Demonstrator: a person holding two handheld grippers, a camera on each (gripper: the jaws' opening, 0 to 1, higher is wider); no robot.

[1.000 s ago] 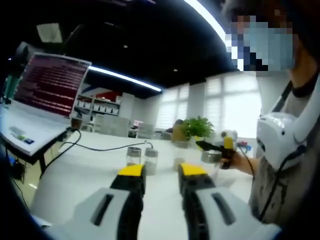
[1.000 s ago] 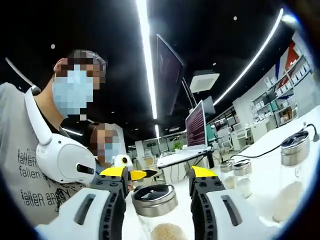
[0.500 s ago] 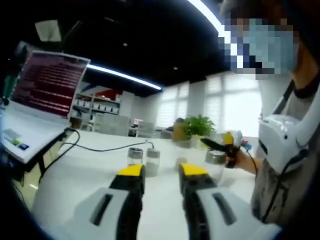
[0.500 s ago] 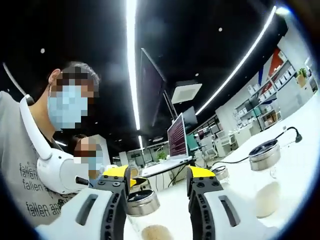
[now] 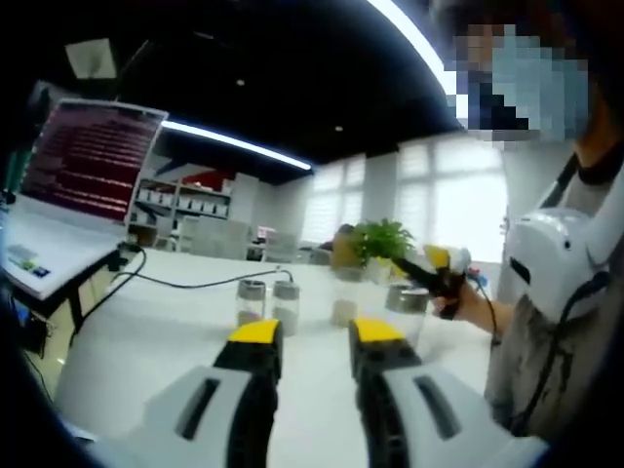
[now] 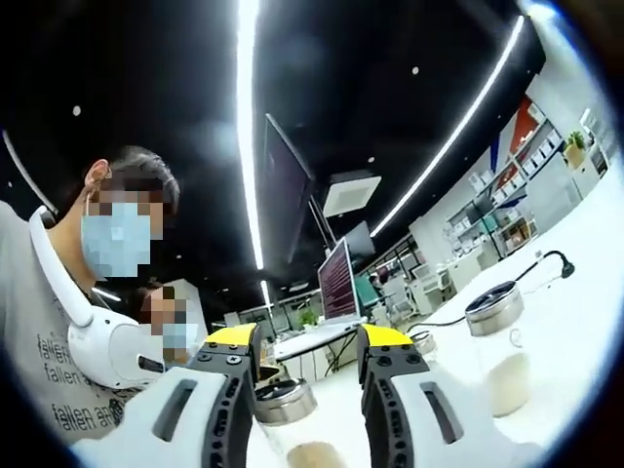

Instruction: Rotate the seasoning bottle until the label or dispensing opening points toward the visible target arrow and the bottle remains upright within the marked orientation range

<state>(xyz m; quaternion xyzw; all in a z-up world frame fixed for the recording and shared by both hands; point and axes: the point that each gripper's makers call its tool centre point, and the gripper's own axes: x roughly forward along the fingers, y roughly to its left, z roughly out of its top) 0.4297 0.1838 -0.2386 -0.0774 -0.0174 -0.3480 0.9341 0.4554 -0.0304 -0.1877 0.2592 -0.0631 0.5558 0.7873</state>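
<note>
Right tongs [image 6: 295,343] are the near ones: seasoning bottle [image 6: 286,421] sits directly between the two jaws, low in the right gripper view, metal lid just below the yellow tips. Jaws stand spread with a gap on each side of the lid, so no pinch yet (contact lower down on the glass can't be ruled out, it's cut off at the bottom). Bottle's long axis looks upright, roughly parallel to the jaws.

Left tongs [image 5: 317,334] are spread and holding nothing, pointing across the white table [image 5: 146,331]. From there the bottle [image 5: 406,314] is ahead and to the right, well apart.

Room: second bottle [image 6: 499,346] stands to the right of the right tongs, clear of them. A pair of small jars [image 5: 268,304] sits ahead of the left tongs. Cable [image 5: 185,283] runs further out on the left.

No arrow or range marking visible, so target heading can't be judged.
</note>
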